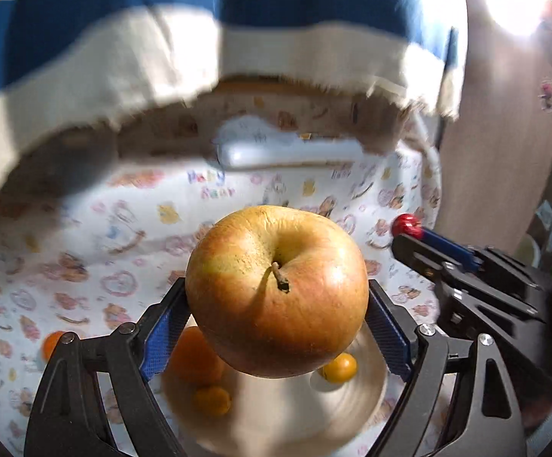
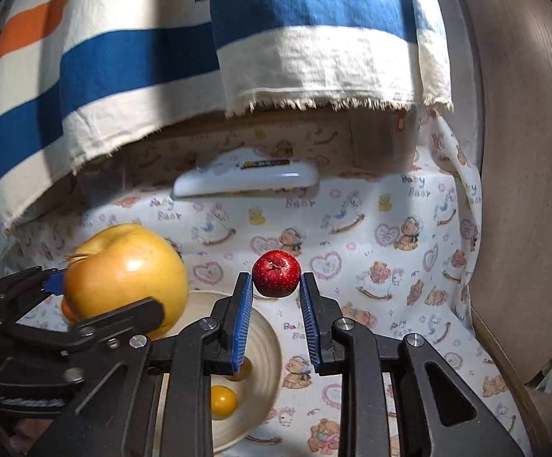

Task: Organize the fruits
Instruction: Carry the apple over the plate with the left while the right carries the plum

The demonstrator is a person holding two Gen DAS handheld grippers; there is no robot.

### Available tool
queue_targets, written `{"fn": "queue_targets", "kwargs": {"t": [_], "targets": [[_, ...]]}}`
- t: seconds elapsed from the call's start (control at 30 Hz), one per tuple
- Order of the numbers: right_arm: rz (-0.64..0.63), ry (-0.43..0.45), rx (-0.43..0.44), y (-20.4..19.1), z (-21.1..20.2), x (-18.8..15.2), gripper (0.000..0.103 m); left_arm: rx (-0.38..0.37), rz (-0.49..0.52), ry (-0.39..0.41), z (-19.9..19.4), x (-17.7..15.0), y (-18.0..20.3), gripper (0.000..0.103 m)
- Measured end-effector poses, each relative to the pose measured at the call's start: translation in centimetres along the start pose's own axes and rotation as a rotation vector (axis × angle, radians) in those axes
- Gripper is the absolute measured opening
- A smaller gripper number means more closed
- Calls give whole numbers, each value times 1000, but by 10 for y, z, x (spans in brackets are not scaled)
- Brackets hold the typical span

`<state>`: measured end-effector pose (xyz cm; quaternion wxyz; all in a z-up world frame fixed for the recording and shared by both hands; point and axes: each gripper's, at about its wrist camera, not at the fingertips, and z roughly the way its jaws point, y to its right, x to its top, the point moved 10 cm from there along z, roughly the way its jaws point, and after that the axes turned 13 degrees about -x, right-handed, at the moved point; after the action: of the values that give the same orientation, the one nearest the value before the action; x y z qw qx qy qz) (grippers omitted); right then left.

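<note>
My left gripper (image 1: 277, 297) is shut on a large yellow-orange apple (image 1: 276, 289), stem facing the camera, held above a pale wooden bowl (image 1: 367, 384). Small orange and yellow fruits (image 1: 338, 367) lie in that bowl. In the right wrist view my right gripper (image 2: 276, 280) is shut on a small red apple (image 2: 276, 273), held above the bowl's right rim (image 2: 272, 342). The big apple (image 2: 123, 278) and the left gripper (image 2: 96, 304) show at the left of that view. The red apple (image 1: 406, 224) and right gripper (image 1: 415, 236) show at the right of the left wrist view.
A baby-bear printed cloth (image 2: 390, 266) covers the table. A white flat case (image 2: 245, 181) lies at the back under a hanging striped blue, white and orange towel (image 2: 161, 57). A wooden chair back (image 2: 523, 190) stands at the right. One orange fruit (image 1: 52, 342) lies left of the bowl.
</note>
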<state>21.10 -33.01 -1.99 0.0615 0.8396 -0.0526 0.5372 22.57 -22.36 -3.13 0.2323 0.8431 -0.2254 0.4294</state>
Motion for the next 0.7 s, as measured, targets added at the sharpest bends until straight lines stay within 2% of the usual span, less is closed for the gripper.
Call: {"fn": "queue_targets", "kwargs": {"t": [0.1,0.17,0.23,0.33,0.5,0.7], "targets": [[23,-29,3,9,7,-4,26,-4,-33,-51,22,-5,-9,87],[46,-69,25,12,14,-9,26,14,-13,-72,33,-7,-11,87],[25,-75,15,10,18,-12,26,31,10,-89,40,-11,-12,87],[5,-95,18,5,23,-18,26,16,-2,-117,49,-19,-13,87],[42,-160,45,7,33,-28,26,47,32,-123,59,-31,-15,87],[125,-248,127,11,43,-39,26,69,30,-114,64,-32,-20,87]]}}
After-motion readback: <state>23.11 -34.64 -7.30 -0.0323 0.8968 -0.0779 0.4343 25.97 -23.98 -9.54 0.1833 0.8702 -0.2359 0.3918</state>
